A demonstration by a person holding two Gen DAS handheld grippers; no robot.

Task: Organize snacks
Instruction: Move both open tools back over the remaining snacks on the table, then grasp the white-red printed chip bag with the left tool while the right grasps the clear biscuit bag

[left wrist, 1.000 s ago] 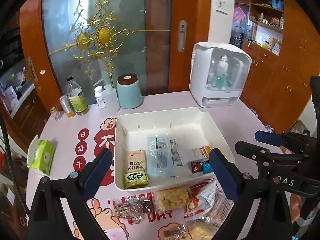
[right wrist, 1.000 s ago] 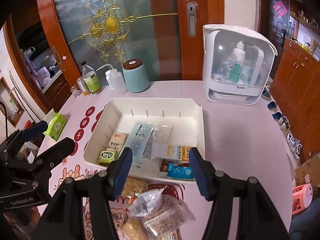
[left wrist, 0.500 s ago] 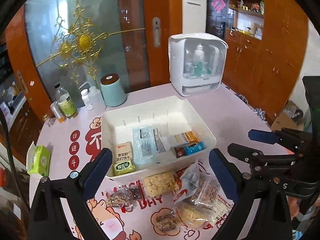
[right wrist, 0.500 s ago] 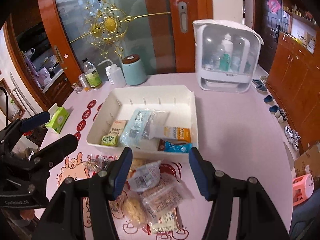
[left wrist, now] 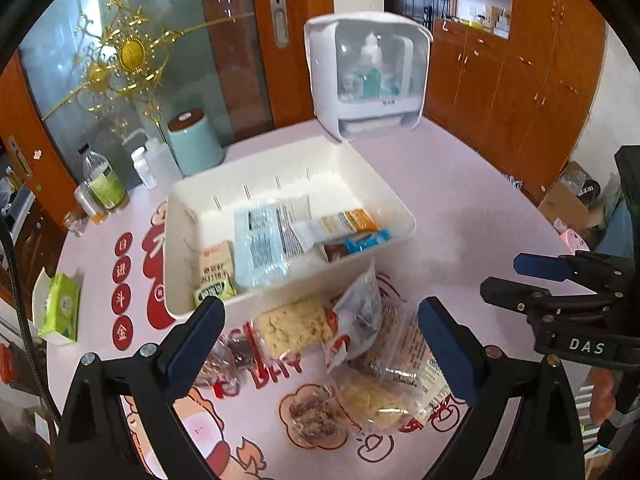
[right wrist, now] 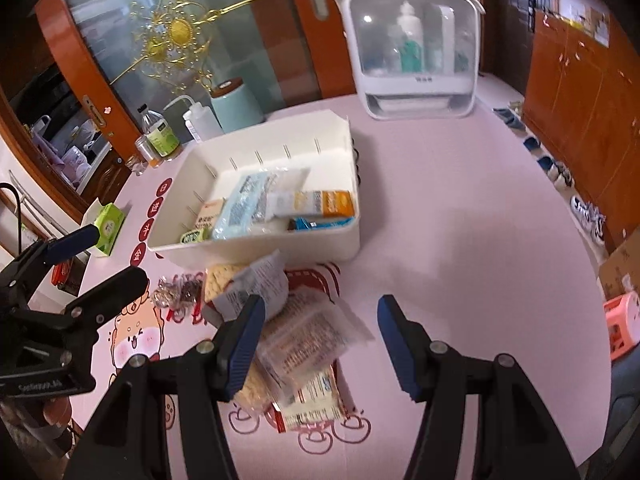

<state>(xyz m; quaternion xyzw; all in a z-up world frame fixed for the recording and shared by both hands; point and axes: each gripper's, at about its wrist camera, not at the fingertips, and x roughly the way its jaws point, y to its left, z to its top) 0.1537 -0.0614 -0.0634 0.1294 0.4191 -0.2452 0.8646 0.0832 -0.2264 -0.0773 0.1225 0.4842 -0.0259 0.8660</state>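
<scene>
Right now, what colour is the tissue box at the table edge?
Green and white tissue box, best seen in the left wrist view.

Both cameras ride on the hand-held claws, looking steeply down and forward over the pink tabletop (left wrist: 460,208) toward the far glass door (left wrist: 132,60). The left view hangs close over the near snack pile (left wrist: 340,344); the right view sits just right of it. Both share the white bin (left wrist: 384,188), the pile and the far dispenser (right wrist: 412,48), and each catches the other claw at its edge.
</scene>
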